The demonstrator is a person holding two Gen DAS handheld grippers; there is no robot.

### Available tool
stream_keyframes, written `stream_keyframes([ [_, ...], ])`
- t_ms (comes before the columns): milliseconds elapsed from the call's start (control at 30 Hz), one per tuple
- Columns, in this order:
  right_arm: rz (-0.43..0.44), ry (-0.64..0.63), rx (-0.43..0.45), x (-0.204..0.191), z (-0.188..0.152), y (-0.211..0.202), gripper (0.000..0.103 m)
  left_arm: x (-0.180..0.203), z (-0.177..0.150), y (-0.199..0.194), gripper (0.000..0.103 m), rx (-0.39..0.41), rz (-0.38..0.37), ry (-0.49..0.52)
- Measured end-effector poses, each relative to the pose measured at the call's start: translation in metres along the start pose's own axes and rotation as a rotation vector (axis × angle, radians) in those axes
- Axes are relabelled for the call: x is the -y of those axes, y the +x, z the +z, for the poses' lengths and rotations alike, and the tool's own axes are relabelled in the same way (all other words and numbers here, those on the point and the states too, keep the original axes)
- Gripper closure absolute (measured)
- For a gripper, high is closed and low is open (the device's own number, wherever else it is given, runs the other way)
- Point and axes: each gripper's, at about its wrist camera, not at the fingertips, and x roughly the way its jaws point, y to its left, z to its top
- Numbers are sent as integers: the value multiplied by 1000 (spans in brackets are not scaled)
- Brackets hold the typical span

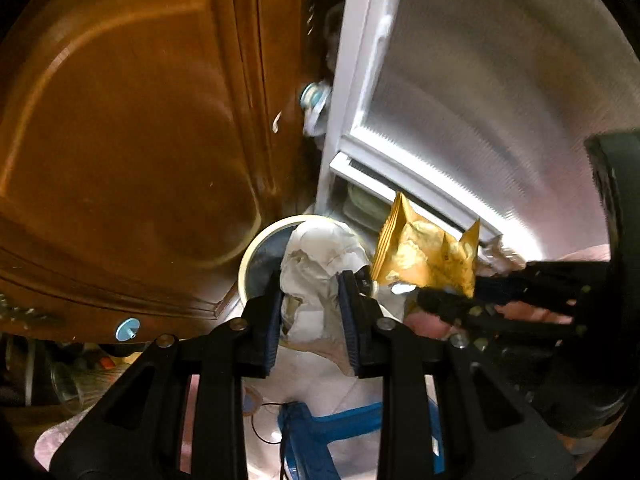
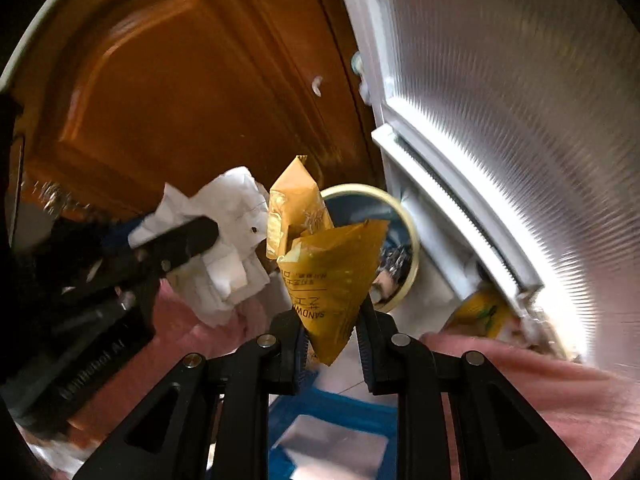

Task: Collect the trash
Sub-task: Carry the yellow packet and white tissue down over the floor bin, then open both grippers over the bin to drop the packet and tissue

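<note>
Bin [image 1: 250, 258] between wooden door [image 1: 132, 152] and fridge [image 1: 480, 92].

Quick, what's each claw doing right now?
Left gripper: closed on crumpled paper.
Right gripper: closed on a yellow wrapper.

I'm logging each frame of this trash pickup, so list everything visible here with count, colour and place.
crumpled paper: one, white, clamped in the left gripper, above the bin
snack wrapper: one, golden yellow, clamped in the right gripper, beside the paper
trash bin: one, cream rim, dark inside, on the floor between door and white frame
wooden door: one, brown, left of the bin
ribbed glass panel: one, white-framed, right of the bin
stool: one, blue, on the floor below the grippers
yellow package: one, on the floor by the frame, blurred
left gripper: one, black, shut on the paper
right gripper: one, black, shut on the wrapper
</note>
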Motion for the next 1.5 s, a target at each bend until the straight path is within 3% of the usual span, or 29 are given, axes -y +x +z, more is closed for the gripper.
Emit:
stream_keyframes([
  [100, -49, -19, -11, 6, 7, 21, 82, -1, 6, 19, 80, -13, 18, 7],
  [367, -54, 14, -72, 21, 27, 60, 82, -13, 15, 56, 79, -48, 32, -19],
  [767, -46, 25, -101, 24, 35, 78, 81, -7, 21, 53, 67, -55, -2, 12],
  [900, -55, 41, -110, 27, 38, 84, 72, -11, 22, 55, 62, -66, 10, -6],
  [1033, -52, 84, -103, 35, 41, 80, 64, -23, 22, 57, 45, -84, 10, -71],
  [1133, -48, 99, -97, 37, 42, 79, 58, -28, 22, 58, 44, -94, -4, -97],
  [1500, -43, 100, -90, 39, 44, 79, 57, -30, 22, 62, 44, -103, -12, -104],
])
